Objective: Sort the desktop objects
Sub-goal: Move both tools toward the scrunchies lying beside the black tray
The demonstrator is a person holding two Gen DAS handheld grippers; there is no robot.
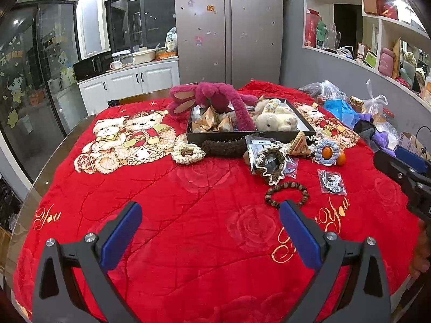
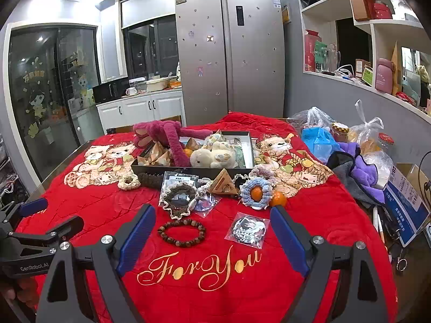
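Just beyond both wide-open jaws lies the bead bracelet (image 2: 181, 232) — untouched.

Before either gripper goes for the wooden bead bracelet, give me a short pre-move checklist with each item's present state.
1. Left gripper jaws wide apart, nothing between them: ok.
2. Right gripper jaws wide apart, nothing gripped: ok.
3. Bead bracelet lies flat on the red blanket, nothing resting on it: ok.
4. Bracelet apart from the bagged badge beside it: ok.
5. Black tray has free room for more: cannot tell; the pink plush and cream plush fill much of it.
6. Bracelet free of the frilly scrunchie behind it: cannot tell; they look very close.
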